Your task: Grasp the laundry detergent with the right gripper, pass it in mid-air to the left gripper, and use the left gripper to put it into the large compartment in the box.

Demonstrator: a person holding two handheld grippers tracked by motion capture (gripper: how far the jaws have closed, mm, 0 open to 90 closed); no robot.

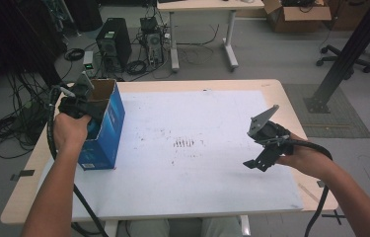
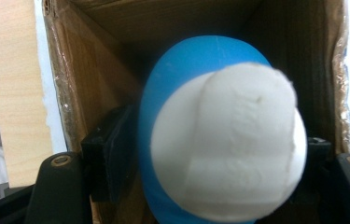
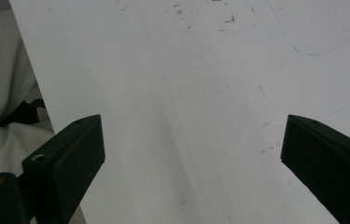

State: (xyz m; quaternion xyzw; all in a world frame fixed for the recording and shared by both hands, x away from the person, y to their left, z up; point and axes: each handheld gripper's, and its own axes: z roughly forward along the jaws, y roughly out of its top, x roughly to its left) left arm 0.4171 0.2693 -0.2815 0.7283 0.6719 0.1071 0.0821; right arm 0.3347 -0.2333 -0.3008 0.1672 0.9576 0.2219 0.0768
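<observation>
A blue cardboard box with an open top stands on the left part of the white sheet. My left gripper reaches down into its mouth. In the left gripper view, a rounded blue and white soft thing fills the space between the jaws of my left gripper, whose pads lie against its sides, with the box's brown inner walls around it. My right gripper hovers over the right side of the sheet, open, with nothing between the jaws.
The wooden table edge frames the sheet. On the floor behind stand a computer tower, coiled cables, a white desk, a cardboard carton, a slanted black post and an office chair base.
</observation>
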